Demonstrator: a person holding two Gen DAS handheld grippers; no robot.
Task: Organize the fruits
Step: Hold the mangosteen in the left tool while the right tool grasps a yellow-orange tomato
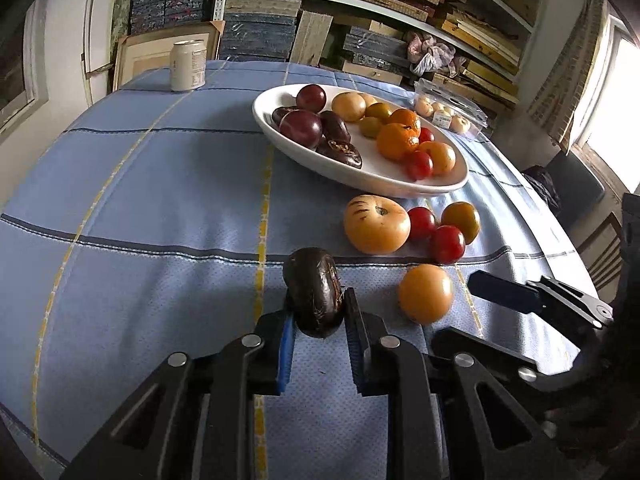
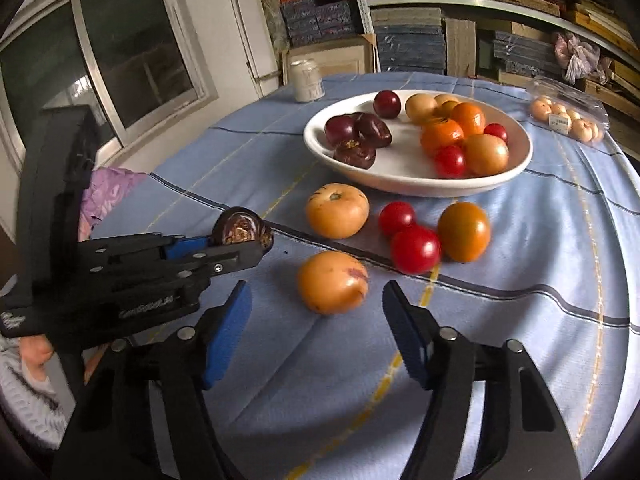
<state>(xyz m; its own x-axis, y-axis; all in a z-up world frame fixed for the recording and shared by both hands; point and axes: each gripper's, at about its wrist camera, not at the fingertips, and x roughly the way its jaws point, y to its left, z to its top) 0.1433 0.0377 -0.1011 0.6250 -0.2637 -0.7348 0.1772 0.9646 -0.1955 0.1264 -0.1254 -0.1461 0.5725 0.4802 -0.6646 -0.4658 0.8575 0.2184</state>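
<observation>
The left tool (image 1: 318, 312) pinched a dark fruit (image 1: 314, 298) just above the surface's (image 1: 140, 200) near edge. The right tool (image 2: 316, 304), half wide and empty, faced an orange fruit (image 2: 332, 282). A bump might roll it off.

Blue checked tablecloth (image 2: 540, 260) bears white bowl (image 2: 400, 184); loose fruit (image 2: 416, 249); can (image 2: 307, 80).

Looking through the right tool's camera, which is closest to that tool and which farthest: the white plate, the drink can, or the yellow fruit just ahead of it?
From the right tool:
1. Yellow fruit, on the cloth just beyond the fingertips.
2. White plate, mid-table, behind the loose fruits.
3. Drink can, at the table's far edge, left of the plate.
</observation>
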